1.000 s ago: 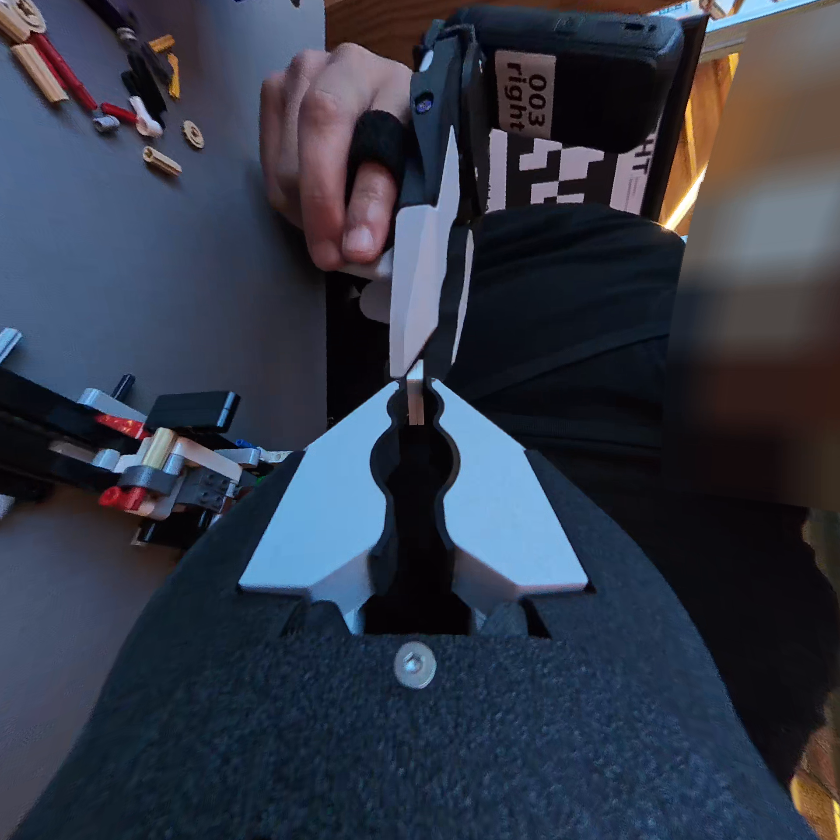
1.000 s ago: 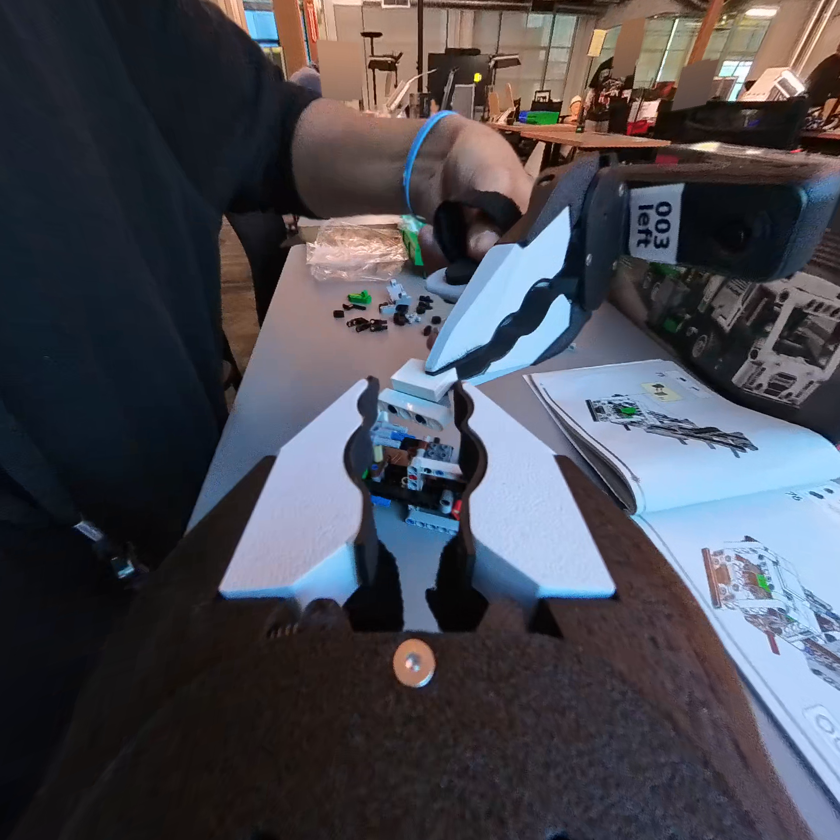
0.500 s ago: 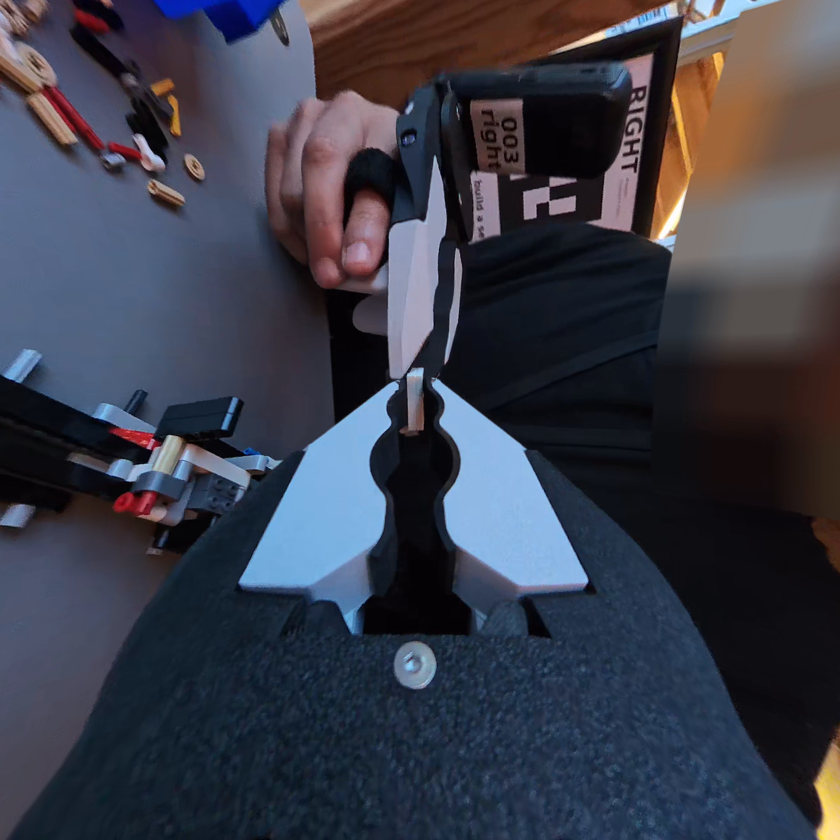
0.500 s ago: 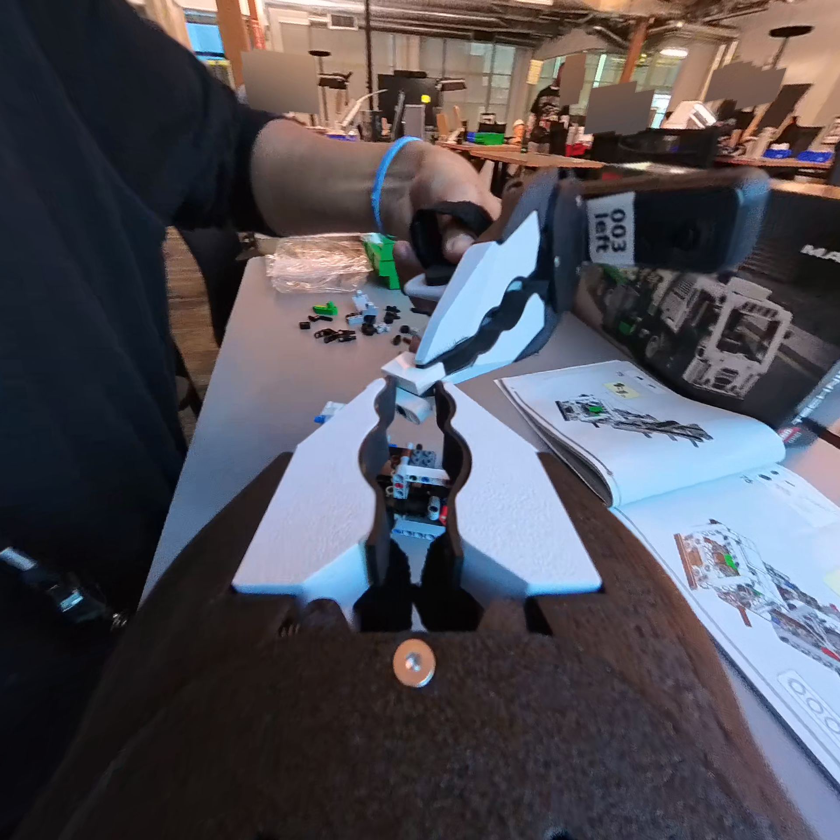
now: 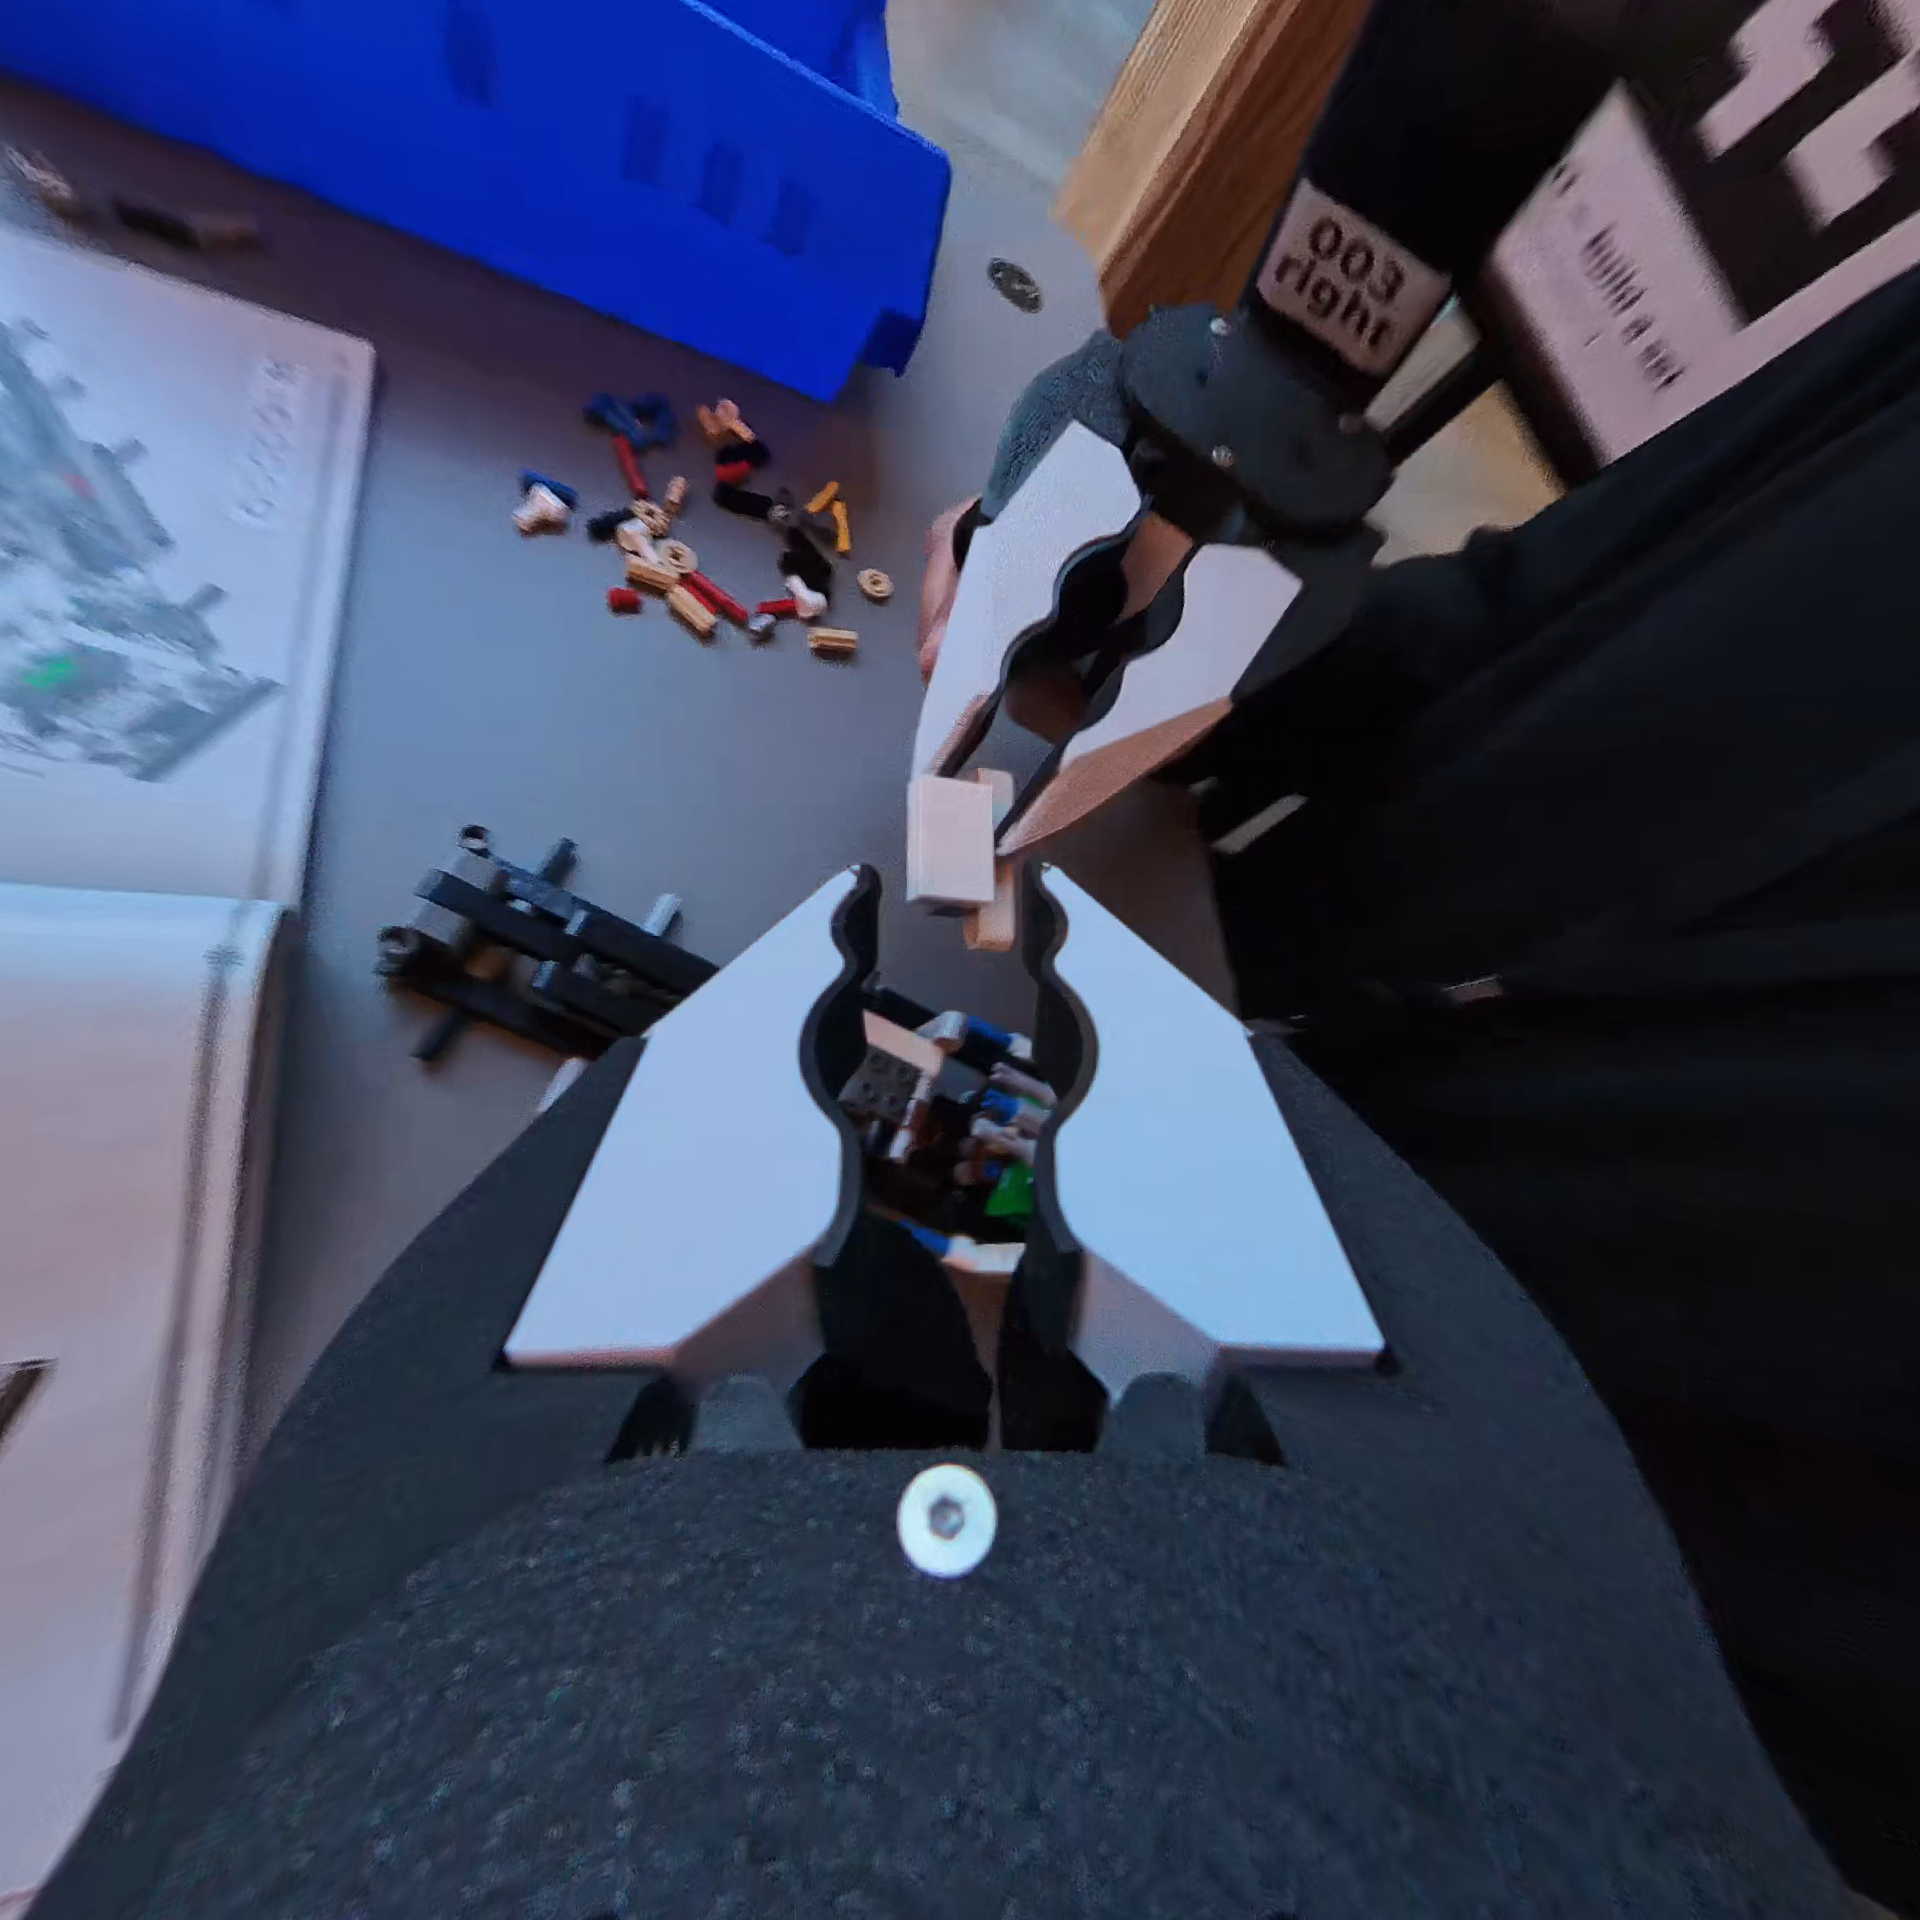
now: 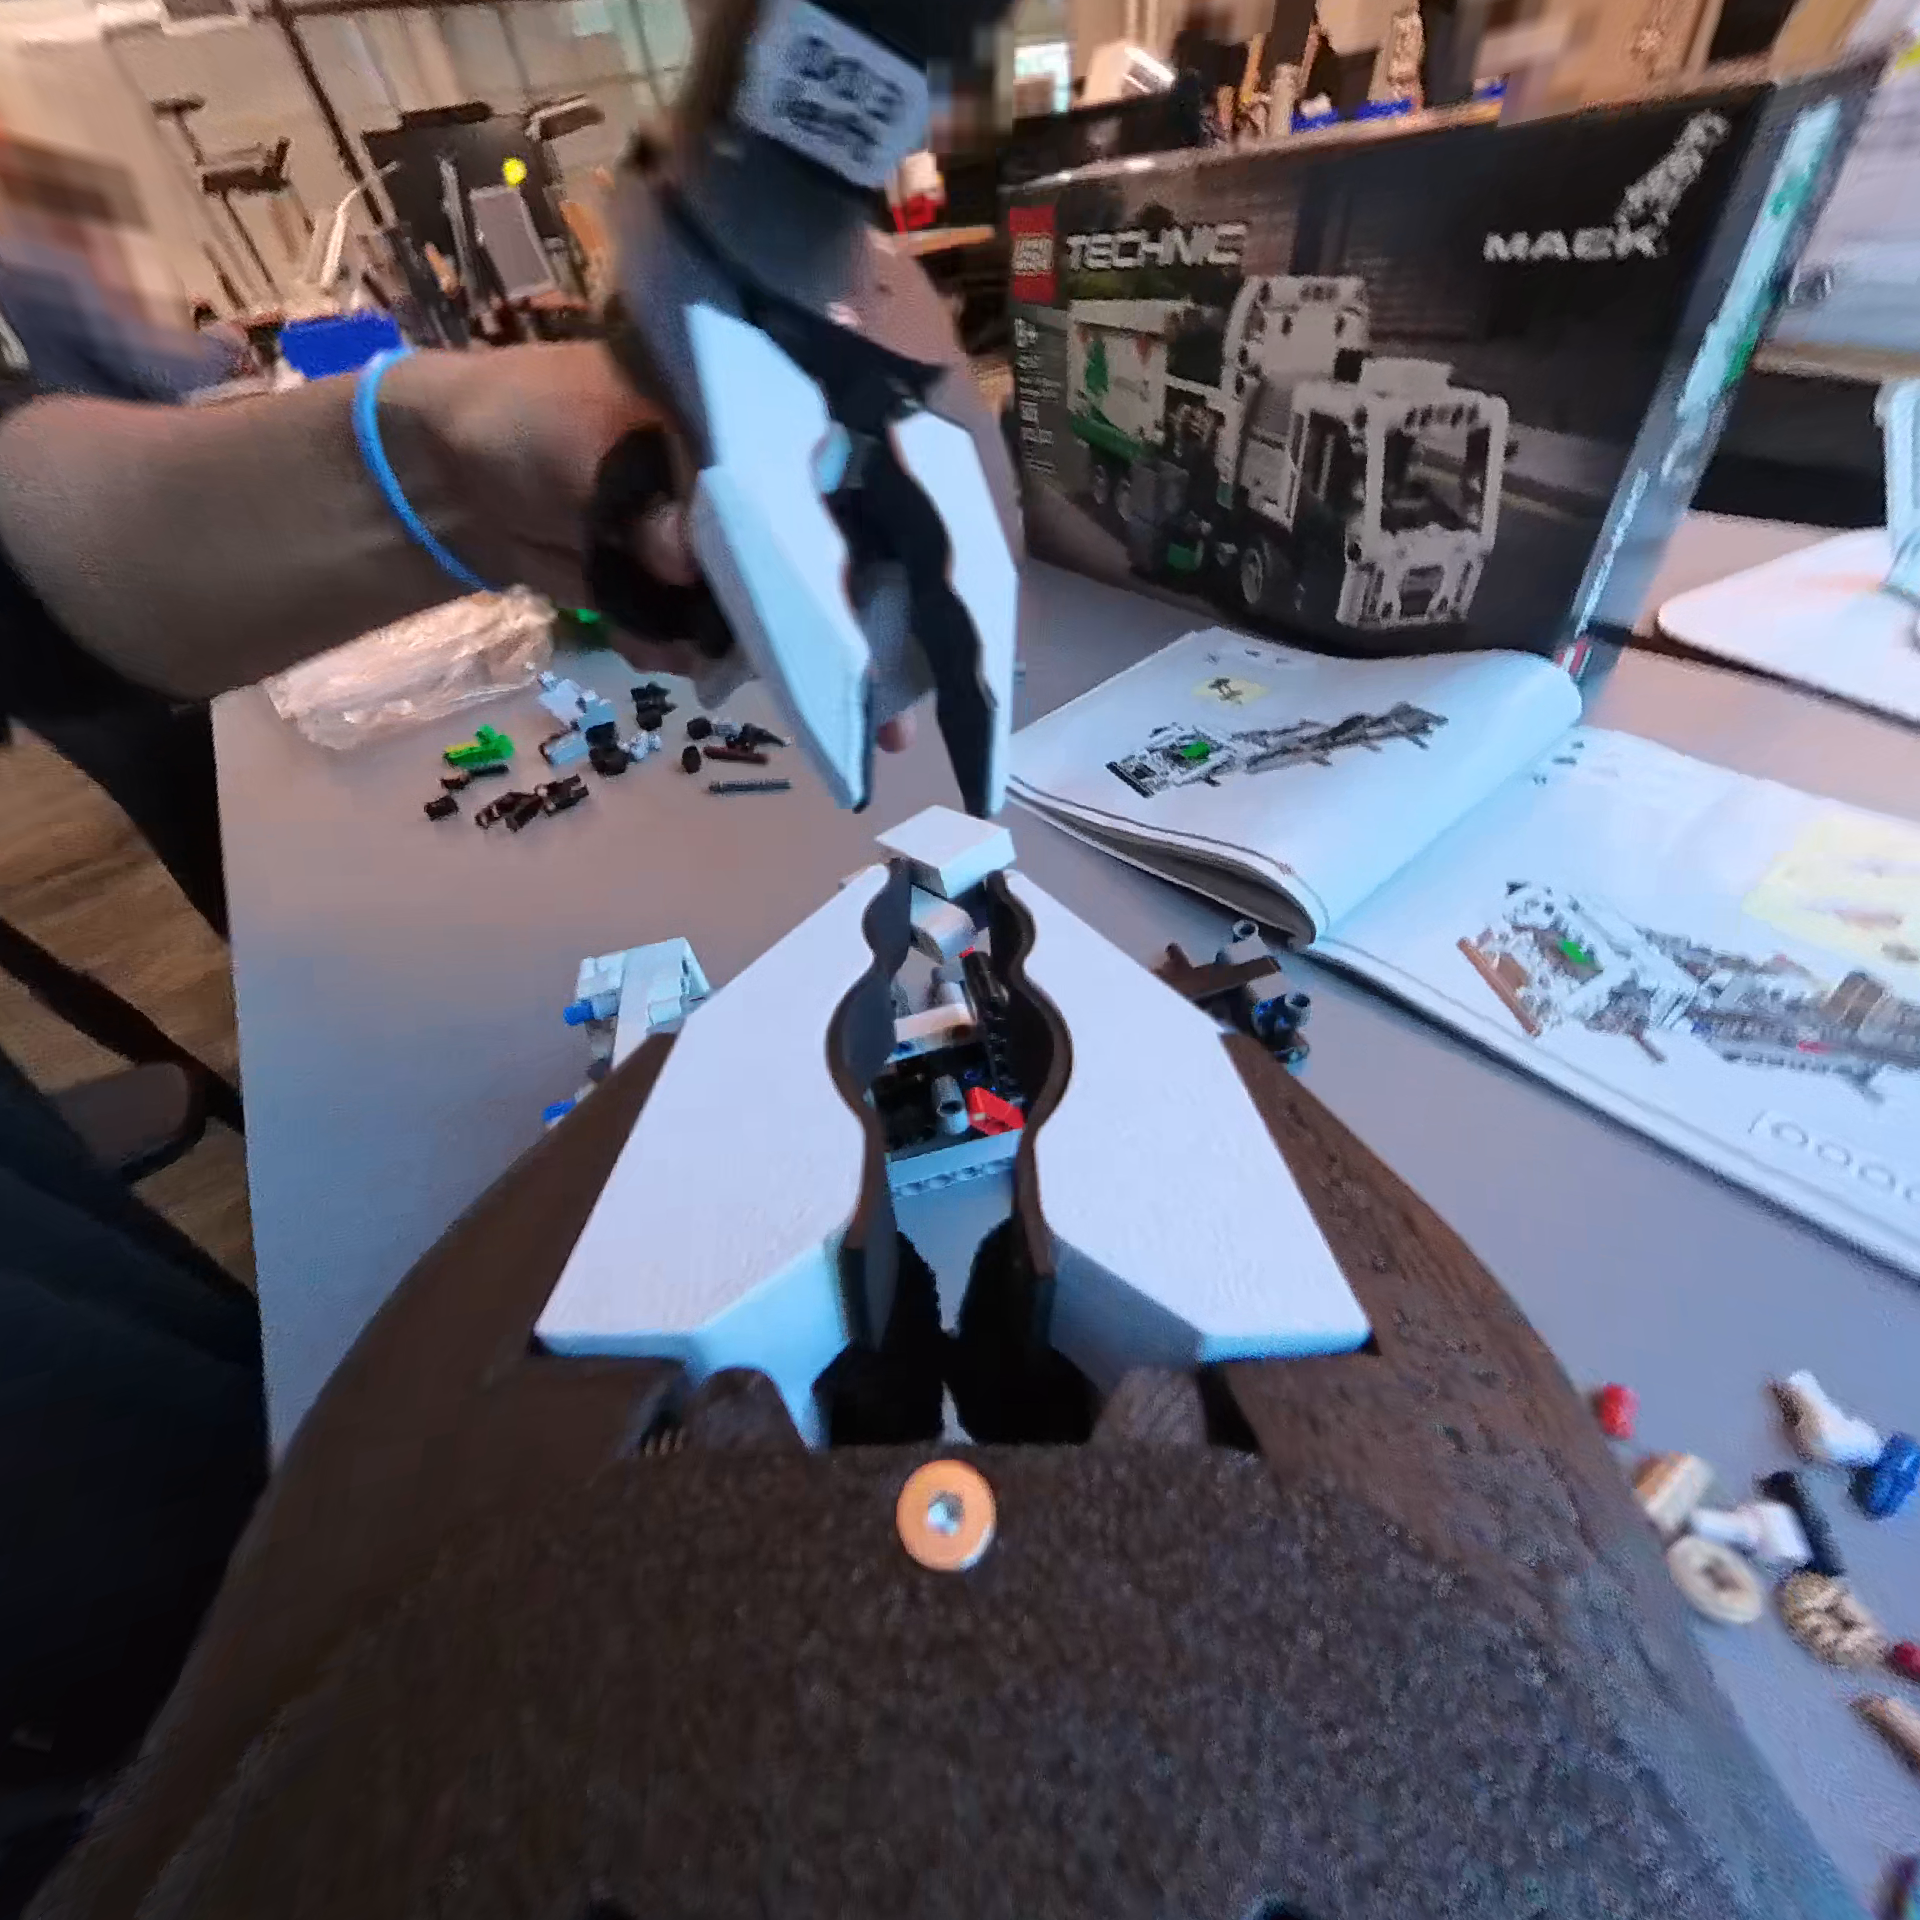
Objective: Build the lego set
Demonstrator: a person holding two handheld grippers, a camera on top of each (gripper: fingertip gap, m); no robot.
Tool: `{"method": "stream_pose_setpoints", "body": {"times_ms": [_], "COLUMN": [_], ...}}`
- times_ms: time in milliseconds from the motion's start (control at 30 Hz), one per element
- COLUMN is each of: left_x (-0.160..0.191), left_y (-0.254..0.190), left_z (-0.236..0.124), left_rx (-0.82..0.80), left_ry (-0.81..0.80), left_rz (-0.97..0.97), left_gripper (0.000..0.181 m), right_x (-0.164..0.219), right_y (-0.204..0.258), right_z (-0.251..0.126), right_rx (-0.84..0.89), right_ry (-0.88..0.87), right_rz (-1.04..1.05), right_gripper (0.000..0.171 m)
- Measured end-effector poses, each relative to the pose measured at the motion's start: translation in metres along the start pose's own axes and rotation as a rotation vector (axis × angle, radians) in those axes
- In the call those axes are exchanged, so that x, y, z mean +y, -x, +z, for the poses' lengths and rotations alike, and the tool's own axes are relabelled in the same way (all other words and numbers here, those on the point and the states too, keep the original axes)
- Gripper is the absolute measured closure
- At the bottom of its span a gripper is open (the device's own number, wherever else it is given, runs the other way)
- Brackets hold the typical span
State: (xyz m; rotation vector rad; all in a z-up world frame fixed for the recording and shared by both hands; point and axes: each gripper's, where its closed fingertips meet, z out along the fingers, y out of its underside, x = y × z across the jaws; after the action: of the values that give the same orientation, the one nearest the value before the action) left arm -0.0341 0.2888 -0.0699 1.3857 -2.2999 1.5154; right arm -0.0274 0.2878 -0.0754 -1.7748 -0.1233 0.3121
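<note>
My right gripper (image 6: 943,883) is shut on a small white lego piece (image 6: 948,847) with a grey part under it, held above the table. The same piece (image 5: 948,852) shows in the left wrist view, pinched at the tips of my right gripper (image 5: 987,821). My left gripper (image 5: 948,883) is open and empty, with its tips just short of the piece. In the right wrist view my left gripper (image 6: 920,800) hangs just above the piece, jaws apart. A partly built lego assembly (image 6: 935,1091) lies on the grey table (image 6: 416,935) below.
An open instruction booklet (image 6: 1455,810) and the set's box (image 6: 1351,364) are to the right. Loose small parts (image 5: 707,551) lie near a blue bin (image 5: 520,156). A black chassis section (image 5: 540,935), a white sub-assembly (image 6: 644,987) and a plastic bag (image 6: 416,665) also lie on the table.
My left gripper has opened and let go of the white piece, then drawn back a little. My right gripper has kept its hold on the piece. Both views have swung.
</note>
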Motion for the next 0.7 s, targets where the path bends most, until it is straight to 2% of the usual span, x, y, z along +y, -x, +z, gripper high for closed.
{"method": "stream_pose_setpoints", "body": {"times_ms": [33, 100, 167, 700], "left_x": [0.002, 0.007, 0.007, 0.043], "left_y": [0.001, 0.0, -0.008, -0.035], "left_z": [0.0, 0.0, 0.0, -0.013], "left_rx": [-0.046, -0.117, -0.125, -0.034], "left_ry": [0.005, 0.027, 0.011, -0.005], "left_rz": [0.065, 0.182, 0.238, 0.219], "left_gripper": [0.154, 0.153, 0.153, 0.164], "right_x": [0.0, -0.003, -0.003, 0.004], "right_y": [0.0, 0.004, 0.008, 0.057], "right_z": [0.001, 0.001, 0.003, 0.016], "right_rx": [-0.005, -0.028, -0.028, -0.022], "right_ry": [-0.01, -0.049, -0.06, -0.017], "right_rz": [0.054, 0.143, 0.145, 0.02], "right_gripper": [0.158, 0.157, 0.158, 0.159]}}
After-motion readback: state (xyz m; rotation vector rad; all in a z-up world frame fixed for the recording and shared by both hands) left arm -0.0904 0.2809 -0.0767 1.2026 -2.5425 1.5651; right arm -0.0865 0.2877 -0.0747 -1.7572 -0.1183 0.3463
